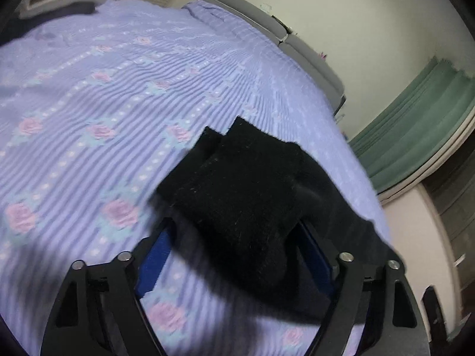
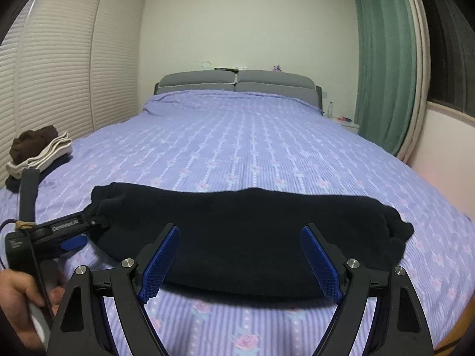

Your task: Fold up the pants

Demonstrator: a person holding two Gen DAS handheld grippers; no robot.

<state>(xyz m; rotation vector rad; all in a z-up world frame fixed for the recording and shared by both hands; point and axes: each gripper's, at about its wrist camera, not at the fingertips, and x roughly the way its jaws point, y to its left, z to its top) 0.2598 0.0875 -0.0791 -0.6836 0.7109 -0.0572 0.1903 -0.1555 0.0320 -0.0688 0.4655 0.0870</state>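
While the pants (image 2: 243,231) lie as a long band across the bedspread (image 2: 252,136), left gripper (image 1: 234,255) straddles their end, unclenched, right gripper (image 2: 240,255) gapes empty over their middle; next, probably, pinch and fold.

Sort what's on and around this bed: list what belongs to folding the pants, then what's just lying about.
Part of the job:
- black pants, lying across the bedspread
- left gripper, at the pants' left end
- right gripper, fingers wide apart over the near edge

Just lying about:
- stack of folded clothes by the wardrobe doors
- bottle on the bedside stand
- green curtain
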